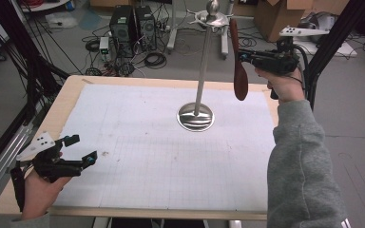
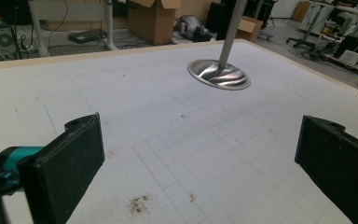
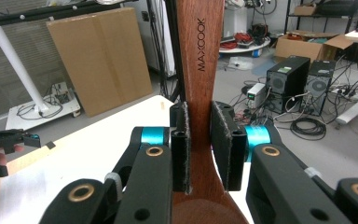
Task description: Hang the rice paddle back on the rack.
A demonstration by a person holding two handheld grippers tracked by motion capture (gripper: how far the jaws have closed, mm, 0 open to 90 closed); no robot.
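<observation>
The high view looks forward and down from above the person's side of the counter, taking in its whole top and the floor beyond. The left gripper view sits low, close over the surface, facing across it toward the steel stand (its round base also shows mid-counter in the high view). The right gripper view rides high above the far right edge, looking back across the counter at very close range onto a wooden spoon handle.
</observation>
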